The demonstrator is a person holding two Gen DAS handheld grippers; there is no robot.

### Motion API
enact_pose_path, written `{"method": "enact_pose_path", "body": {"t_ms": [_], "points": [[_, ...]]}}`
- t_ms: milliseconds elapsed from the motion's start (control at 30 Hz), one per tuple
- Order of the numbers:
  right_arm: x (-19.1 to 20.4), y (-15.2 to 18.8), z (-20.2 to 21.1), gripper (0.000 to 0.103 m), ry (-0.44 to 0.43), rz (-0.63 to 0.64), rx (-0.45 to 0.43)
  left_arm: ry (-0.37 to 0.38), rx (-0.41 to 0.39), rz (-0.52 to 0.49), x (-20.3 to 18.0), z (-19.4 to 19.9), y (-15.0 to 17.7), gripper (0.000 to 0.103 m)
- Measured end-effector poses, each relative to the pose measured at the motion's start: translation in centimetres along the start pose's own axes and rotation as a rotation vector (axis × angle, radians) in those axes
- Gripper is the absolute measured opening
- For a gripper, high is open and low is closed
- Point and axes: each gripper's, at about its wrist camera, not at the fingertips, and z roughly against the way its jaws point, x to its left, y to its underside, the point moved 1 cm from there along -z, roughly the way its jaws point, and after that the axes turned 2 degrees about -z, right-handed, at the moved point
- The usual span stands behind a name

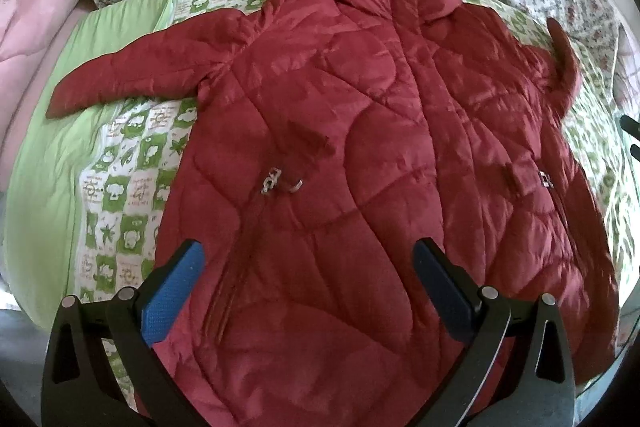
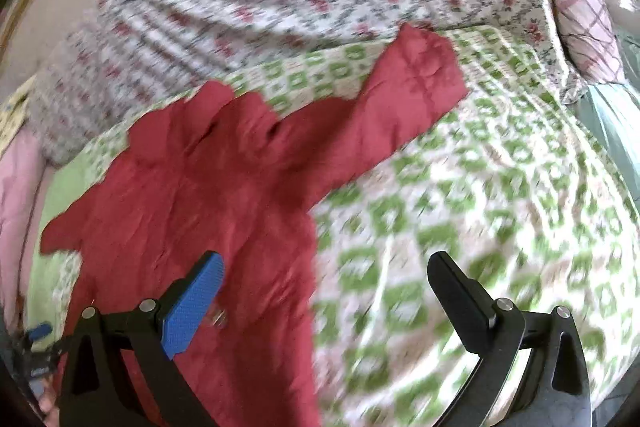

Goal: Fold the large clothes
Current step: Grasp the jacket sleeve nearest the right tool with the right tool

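On green-checked bedspread (image 1: 120,187): red quilted jacket (image 1: 360,167) spread flat, sleeves out left and right. Left gripper (image 1: 308,267) jaws apart over near hem, empty. Right gripper (image 2: 324,279) jaws apart, empty, at jacket's right edge. Folding not begun, by my judgement; next move calls for gripping sleeve, bringing it across body.

red jacket (image 1: 360,155) hem cut off below, right wrist view motion-blurred throughout

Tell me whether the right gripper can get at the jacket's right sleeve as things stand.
Probably yes. The right gripper is open and empty, and the sleeve lies flat on the green patterned quilt ahead of it with nothing between. The view is blurred, so fine detail is unclear.
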Motion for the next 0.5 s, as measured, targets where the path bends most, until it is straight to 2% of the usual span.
{"method": "enact_pose_path", "body": {"t_ms": [267,433,500], "points": [[-3.0,-8.7,-5.9,0.101,0.12,-0.023,-0.024,0.004,0.037,0.031,0.4,-2.4,-1.6,0.103],[-4.7,-13.2,-10.2,0.096,0.161,-0.084,-0.02,0.012,0.051,0.028,0.0,-3.6,-2.1,0.103],[-5.2,-14.7,-11.9,0.09,0.186,-0.092,-0.019,0.018,0.057,0.03,-0.1,-4.0,-2.2,0.103]]}}
